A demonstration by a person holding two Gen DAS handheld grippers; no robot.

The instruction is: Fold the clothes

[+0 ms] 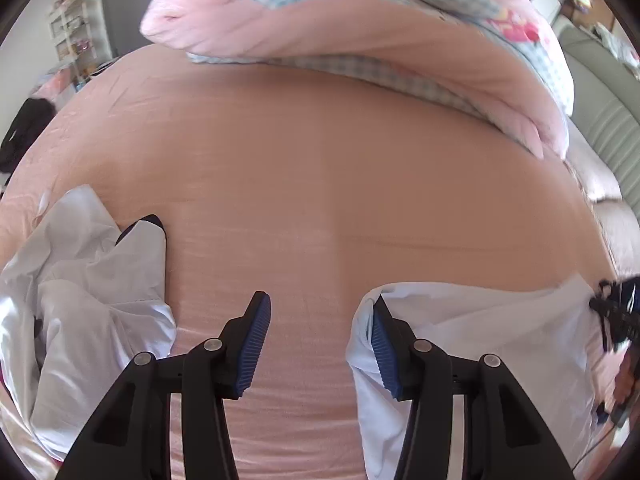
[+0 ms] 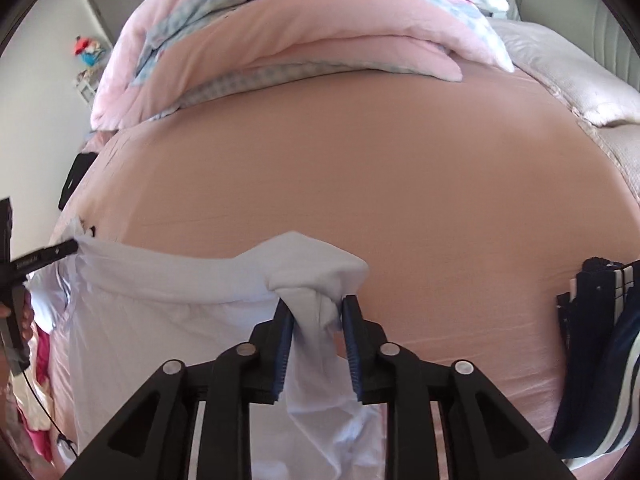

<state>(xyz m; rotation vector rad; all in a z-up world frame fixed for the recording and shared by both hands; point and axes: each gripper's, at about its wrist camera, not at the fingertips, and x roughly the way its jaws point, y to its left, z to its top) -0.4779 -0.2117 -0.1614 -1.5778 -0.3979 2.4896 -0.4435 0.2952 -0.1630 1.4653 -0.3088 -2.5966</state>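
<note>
Right tool pinching bunched white garment, left tool gaping wide at its edge; unfolded, striped pile at 3 o'clock.

The left tongs stand wide apart over the pink bed. A white garment drapes against the right-hand blue pad; the other pad is bare. Another white crumpled garment lies left. A pink quilt is heaped beyond.

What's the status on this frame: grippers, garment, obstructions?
Left hand-held gripper open, right finger against white garment edge. Right hand-held gripper shut on bunched white garment. Pink bed sheet ahead; folded quilt farther back.
</note>
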